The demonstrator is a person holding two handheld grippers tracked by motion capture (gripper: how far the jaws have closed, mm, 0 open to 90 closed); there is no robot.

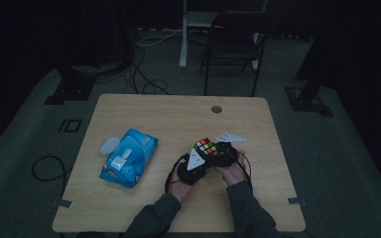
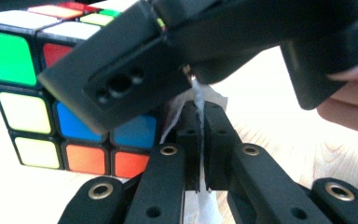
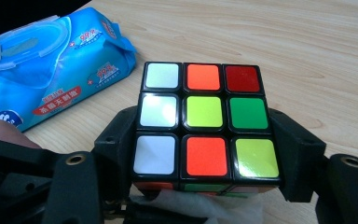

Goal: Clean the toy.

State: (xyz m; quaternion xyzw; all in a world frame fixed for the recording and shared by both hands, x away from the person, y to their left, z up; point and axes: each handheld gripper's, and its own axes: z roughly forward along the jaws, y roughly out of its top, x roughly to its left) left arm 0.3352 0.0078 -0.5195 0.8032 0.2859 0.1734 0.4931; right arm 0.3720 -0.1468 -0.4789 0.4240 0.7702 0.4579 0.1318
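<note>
Wipe pack [image 3: 51,65] cut off at left edge

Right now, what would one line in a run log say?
right tool: shut on puzzle cube | left tool: shut on white wipe, beside cube | wipes pack: left on table

Printed on the blue plastic wet-wipe pack [image 3: 51,65], up and left of the right gripper's jaws: "99.9%", apparently, twice; red banner with white characters, too blurred to read.
</note>
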